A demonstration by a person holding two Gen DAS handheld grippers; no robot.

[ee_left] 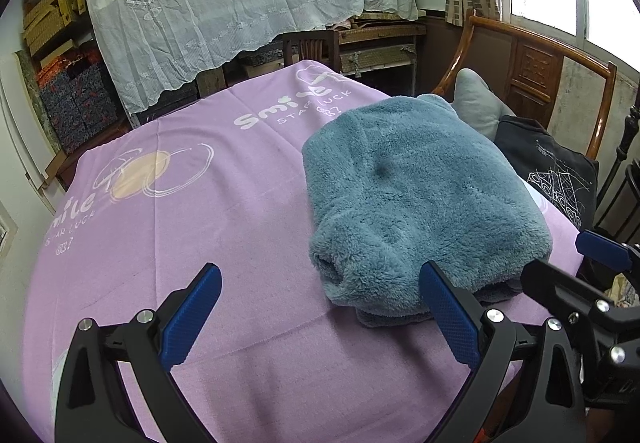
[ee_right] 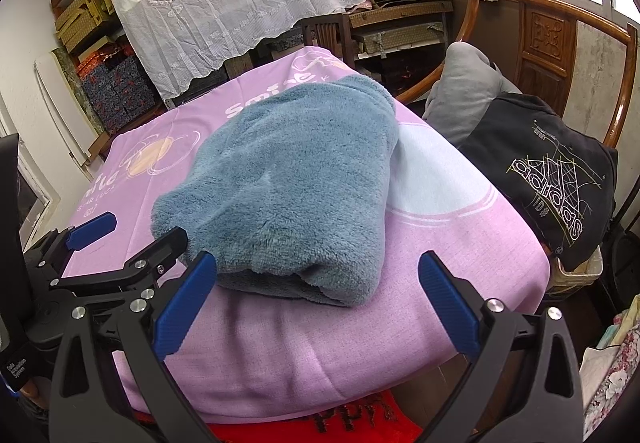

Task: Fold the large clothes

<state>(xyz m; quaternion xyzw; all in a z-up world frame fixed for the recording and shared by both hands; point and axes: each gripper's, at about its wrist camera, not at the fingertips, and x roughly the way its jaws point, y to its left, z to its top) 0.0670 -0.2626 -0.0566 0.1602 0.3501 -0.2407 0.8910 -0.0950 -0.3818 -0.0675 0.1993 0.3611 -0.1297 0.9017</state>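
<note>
we hold our left gripper (ee_left: 320, 317) low and level, its two blue-padded fingers (ee_left: 191, 317) spread wide with nothing between them. our right gripper (ee_right: 318, 305) sits the same way — jaws wide apart, pads bare. the two tools sit side by side, each showing at the edge of the other's view.
</note>
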